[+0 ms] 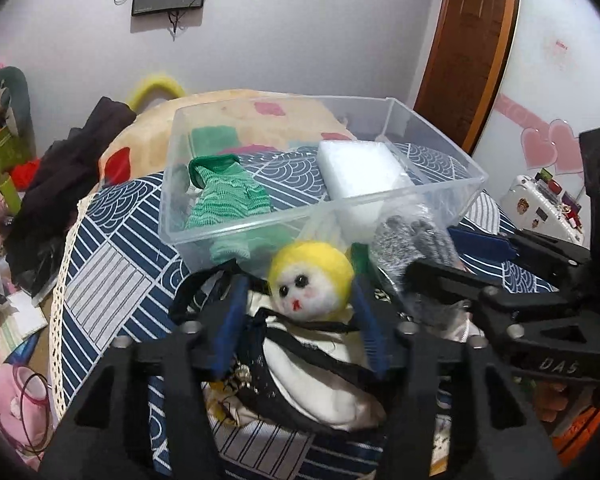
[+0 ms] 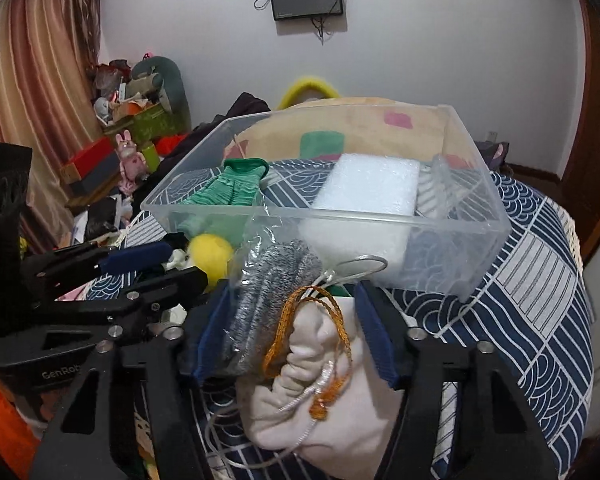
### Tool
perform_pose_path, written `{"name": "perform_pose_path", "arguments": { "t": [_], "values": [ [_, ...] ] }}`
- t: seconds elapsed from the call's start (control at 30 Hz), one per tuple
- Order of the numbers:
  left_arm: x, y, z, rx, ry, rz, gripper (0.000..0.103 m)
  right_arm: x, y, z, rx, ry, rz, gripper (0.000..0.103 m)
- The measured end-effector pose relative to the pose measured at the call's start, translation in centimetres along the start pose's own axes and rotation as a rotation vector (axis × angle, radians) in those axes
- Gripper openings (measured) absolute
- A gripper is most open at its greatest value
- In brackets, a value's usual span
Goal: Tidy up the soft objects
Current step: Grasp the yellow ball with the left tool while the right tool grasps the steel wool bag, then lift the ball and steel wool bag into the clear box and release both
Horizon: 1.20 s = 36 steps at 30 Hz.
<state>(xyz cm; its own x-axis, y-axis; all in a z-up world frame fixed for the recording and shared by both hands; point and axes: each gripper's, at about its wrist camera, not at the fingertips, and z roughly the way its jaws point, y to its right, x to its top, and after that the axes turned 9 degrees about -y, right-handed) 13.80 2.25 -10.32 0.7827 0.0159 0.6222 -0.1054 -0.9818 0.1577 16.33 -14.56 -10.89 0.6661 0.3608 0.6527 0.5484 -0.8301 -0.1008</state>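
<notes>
The clear plastic bin sits on the blue patterned bedspread and serves as the landmark for everything else; it already holds a green knit piece toward its left wall and a white foam block toward its right. Just in front of the bin's near wall lies a loose heap: a cream drawstring pouch with orange and silver cords, a clear bag of grey knit fabric leaning against the bin's front, and a small felt doll head with yellow hair to the left of that bag. The right gripper is spread wide, its blue pads on either side of the pouch's gathered neck and the lower end of the grey bag, gripping neither as far as the view shows. The left gripper is likewise wide open, its fingers flanking the doll head without pressing it; whether a pad brushes the felt is hard to tell. To do this step well, each tool should probably commit to one item: close the left pads on the doll head across its widest part, lift it clear of the near rim, and set it in the open middle of the bin. The right should take the pouch by its body, not the cords, which could snag the grey bag.
</notes>
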Motion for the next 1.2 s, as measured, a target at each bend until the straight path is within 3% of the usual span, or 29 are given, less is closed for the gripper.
{"name": "perform_pose_path", "arguments": {
  "t": [0.17,0.23,0.5,0.67,0.73,0.77,0.9,1.2],
  "values": [
    [0.5,0.2,0.8,-0.018,-0.005,-0.003,0.058,-0.5,0.5,-1.6,-0.034,0.034,0.0,0.053],
    [0.5,0.4,1.4,-0.032,-0.015,0.001,0.043,-0.5,0.6,-2.3,-0.038,0.05,0.001,0.051],
    [-0.5,0.0,-0.1,-0.038,0.028,-0.025,0.041,1.5,-0.5,-2.2,0.019,0.055,0.006,0.047],
    [-1.2,-1.1,-2.7,-0.046,0.074,-0.062,0.04,2.2,-2.0,0.2,-0.034,0.002,-0.035,0.046],
    [-1.4,-1.3,-3.4,-0.05,0.082,-0.068,0.039,1.9,-1.7,1.1,-0.029,-0.034,-0.029,0.026],
    [-1.4,-1.3,-3.5,-0.049,0.085,-0.069,0.039,1.8,-1.6,1.2,-0.021,-0.044,-0.029,0.023],
    [-1.4,-1.2,-3.9,-0.049,0.098,-0.069,0.039,1.4,-1.4,-0.3,-0.011,-0.002,-0.031,0.016],
    [-0.8,-0.9,-5.1,-0.045,0.124,-0.059,0.032,2.2,-1.8,-5.1,-0.002,0.172,-0.012,0.015]
  ]
}}
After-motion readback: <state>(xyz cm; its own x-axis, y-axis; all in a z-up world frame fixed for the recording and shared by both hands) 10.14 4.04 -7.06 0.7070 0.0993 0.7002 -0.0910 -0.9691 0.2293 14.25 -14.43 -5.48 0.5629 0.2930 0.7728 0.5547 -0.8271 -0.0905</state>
